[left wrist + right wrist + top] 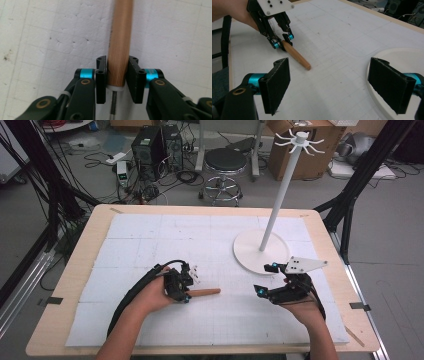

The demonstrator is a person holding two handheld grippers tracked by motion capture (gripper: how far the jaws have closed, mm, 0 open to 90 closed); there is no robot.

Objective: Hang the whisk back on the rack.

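Note:
A round wooden handle (pixel 205 292) lies on the white foam mat (pixel 150 245), pointing right. My left gripper (pixel 186 289) is shut on its left end. In the left gripper view both black jaws press the handle (pixel 119 45) from either side, with a white collar and a thin metal rod (pixel 113 100) behind it. My right gripper (pixel 266 279) hangs open to the right of the handle with nothing between its pads (pixel 275 82). The right gripper view shows the left gripper (pixel 283 41) and the handle (pixel 295 55) ahead on the left.
A white stand with a round base (pixel 261 251), a slanted pole and a hook ring (pixel 299 140) on top sits at the mat's right rear. Its base (pixel 402 62) lies just under my right jaw. A stool (pixel 226 162) and computer boxes stand beyond the table.

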